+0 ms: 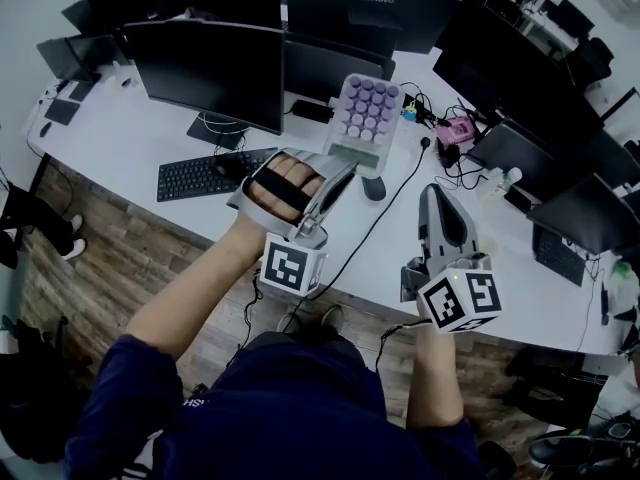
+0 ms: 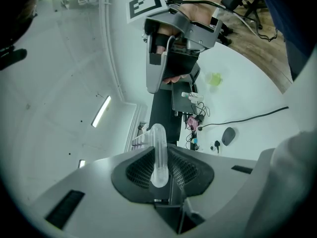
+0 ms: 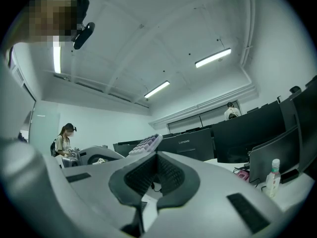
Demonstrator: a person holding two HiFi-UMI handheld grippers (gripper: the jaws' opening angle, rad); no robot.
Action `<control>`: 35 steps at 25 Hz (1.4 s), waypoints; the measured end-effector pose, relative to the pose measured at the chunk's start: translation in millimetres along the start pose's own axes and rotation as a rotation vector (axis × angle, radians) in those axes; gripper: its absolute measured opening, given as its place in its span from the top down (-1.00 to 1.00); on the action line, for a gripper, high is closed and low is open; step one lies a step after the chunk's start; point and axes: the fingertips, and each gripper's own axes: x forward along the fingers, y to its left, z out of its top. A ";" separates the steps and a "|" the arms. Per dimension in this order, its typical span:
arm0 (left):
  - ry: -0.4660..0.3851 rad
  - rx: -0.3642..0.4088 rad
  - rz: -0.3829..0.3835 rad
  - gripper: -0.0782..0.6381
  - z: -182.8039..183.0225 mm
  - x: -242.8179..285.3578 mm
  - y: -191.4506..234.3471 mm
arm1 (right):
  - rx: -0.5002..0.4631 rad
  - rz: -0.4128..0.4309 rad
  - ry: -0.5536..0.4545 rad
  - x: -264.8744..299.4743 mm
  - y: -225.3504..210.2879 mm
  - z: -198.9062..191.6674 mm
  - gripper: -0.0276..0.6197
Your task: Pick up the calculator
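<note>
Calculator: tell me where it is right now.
Head view, centre: the calculator is held above the white desk, clamped by its lower edge in the tongs of the left gripper, in front of the monitors, right of the black keyboard.

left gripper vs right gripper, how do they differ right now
The left gripper has its tongs clamped on the edge of the calculator, holding it off the desk; the right gripper has its tongs together on nothing. In the head view, the left gripper reaches further in over the desk, while the right gripper sits nearer the desk's front edge. Both are grey.
</note>
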 end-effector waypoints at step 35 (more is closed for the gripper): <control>0.011 -0.001 0.034 0.51 3.7 11.8 14.7 | 0.001 0.014 0.003 9.9 -8.4 5.5 0.91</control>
